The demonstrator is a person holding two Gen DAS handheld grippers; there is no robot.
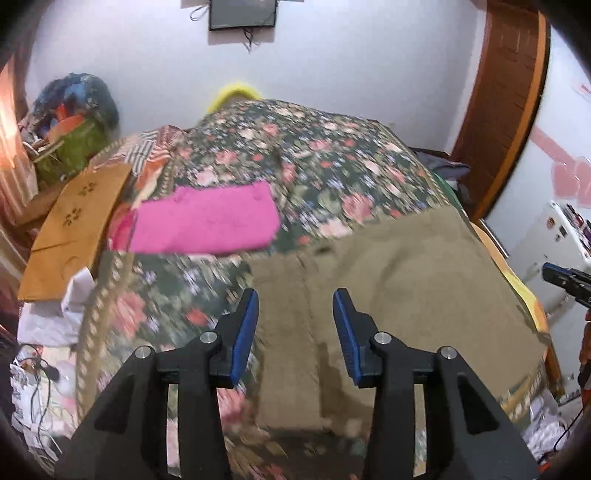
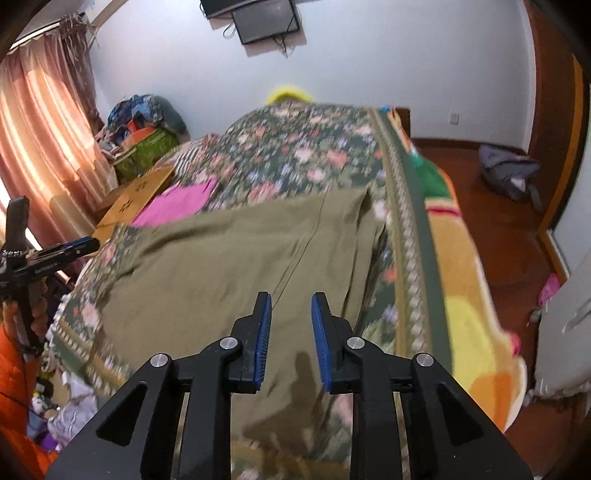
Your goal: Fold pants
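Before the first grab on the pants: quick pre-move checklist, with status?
1. Left gripper open, empty: ok.
2. Right gripper open, empty: ok.
3. Olive pants spread on the floral bedspread: ok, some creases.
4. Pink cloth off the pants: cannot tell, its near edge runs close to them.
5. Both grippers above the pants, not touching: ok.
6. Image sharpness for picking an edge: not ok, motion blur.

Home bedroom: bed [image 2: 406, 192] with floral bedspread [image 1: 314, 155], pink curtains [image 2: 40, 122] left of bed, wall TV [image 1: 242, 14] beyond it.
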